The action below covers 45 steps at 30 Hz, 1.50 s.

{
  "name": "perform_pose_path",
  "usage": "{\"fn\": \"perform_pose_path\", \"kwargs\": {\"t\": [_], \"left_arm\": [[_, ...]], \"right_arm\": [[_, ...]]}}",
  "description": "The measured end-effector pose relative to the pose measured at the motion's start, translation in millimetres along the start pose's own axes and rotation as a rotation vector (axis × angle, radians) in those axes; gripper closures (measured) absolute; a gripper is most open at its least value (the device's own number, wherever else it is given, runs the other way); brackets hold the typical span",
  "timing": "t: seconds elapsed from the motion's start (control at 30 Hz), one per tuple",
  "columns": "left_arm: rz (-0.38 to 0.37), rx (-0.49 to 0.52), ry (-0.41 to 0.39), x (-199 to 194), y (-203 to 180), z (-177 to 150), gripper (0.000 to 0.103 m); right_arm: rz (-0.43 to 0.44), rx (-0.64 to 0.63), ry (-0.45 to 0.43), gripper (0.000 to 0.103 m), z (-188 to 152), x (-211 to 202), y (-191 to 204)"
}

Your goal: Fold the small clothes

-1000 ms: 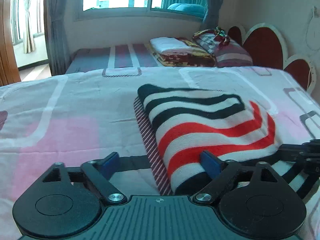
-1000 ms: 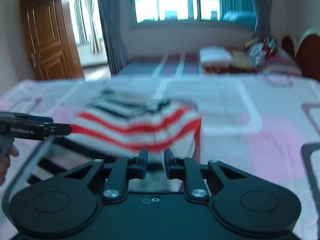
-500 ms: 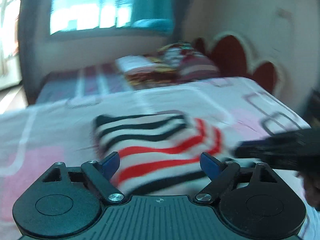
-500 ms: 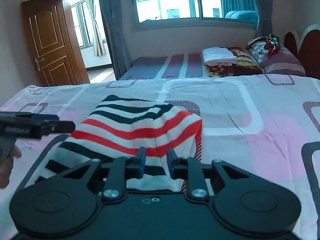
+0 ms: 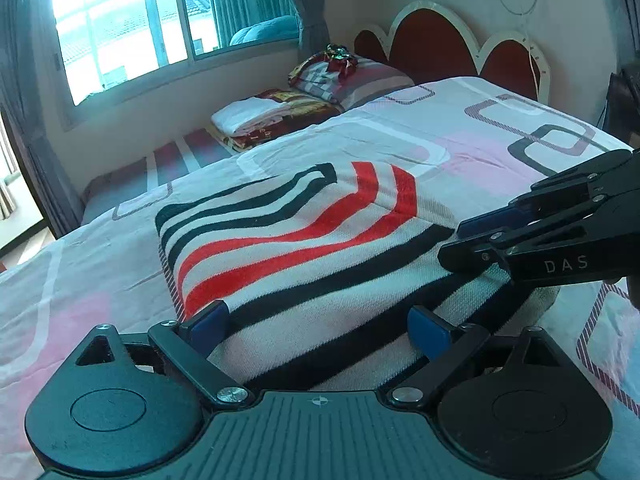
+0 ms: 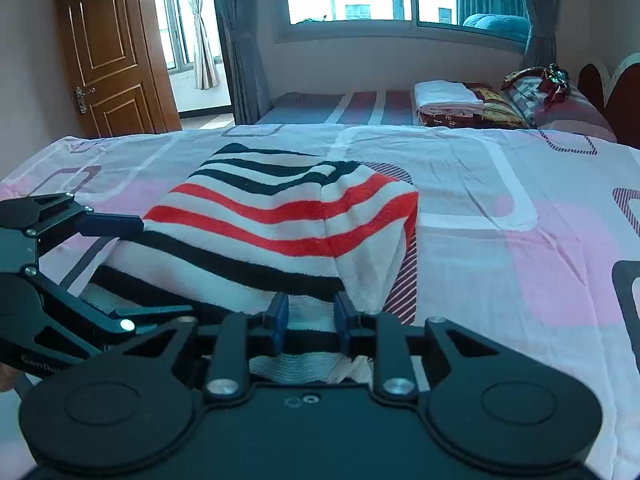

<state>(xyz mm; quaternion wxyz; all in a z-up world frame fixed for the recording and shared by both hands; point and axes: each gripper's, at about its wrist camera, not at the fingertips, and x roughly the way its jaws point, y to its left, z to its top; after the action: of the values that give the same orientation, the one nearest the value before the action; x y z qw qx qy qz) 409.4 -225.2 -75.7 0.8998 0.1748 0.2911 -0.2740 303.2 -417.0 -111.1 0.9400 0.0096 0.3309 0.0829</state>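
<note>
On the bed (image 6: 500,200), right tongs (image 6: 308,316) have been opening around striped garment (image 6: 280,216).

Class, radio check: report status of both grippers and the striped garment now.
Left gripper open wide over striped garment. Right gripper jaws just opening, cloth between, not pinched. Garment folded on bed. Nothing obstructing.

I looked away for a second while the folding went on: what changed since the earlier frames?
The right gripper has just been opening, its jaws parted around the striped garment. The left gripper swung towards the garment's near edge, jaws wide. The garment stays folded on the bed.
</note>
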Motion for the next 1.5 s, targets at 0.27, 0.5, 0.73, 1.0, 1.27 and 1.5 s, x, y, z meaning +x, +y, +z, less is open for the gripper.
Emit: {"fn": "perform_pose_path", "kwargs": {"t": [0.27,0.5,0.73,1.0,1.27,1.5], "left_arm": [[0.023,-0.012,0.031,-12,2,-22,0.006],[-0.032,-0.112,0.108,-14,12,-54,0.006],[-0.154,-0.284,0.083,-38,72,-56,0.006],[-0.337,-0.659,0.15,34,130,-44,0.007],[-0.45,-0.719,0.15,69,131,-43,0.007],[-0.46,-0.694,0.159,82,135,-28,0.012]], "right_arm": [[-0.041,-0.072,-0.024,0.06,-8,-13,17],[-0.071,-0.123,-0.03,0.052,-20,-21,25],[-0.007,-0.024,0.038,0.042,-18,-53,-12],[0.31,0.591,0.102,0.037,0,12,-113],[0.468,0.687,0.193,0.043,-8,66,-128],[0.504,0.634,0.211,0.045,18,96,-106]]}}
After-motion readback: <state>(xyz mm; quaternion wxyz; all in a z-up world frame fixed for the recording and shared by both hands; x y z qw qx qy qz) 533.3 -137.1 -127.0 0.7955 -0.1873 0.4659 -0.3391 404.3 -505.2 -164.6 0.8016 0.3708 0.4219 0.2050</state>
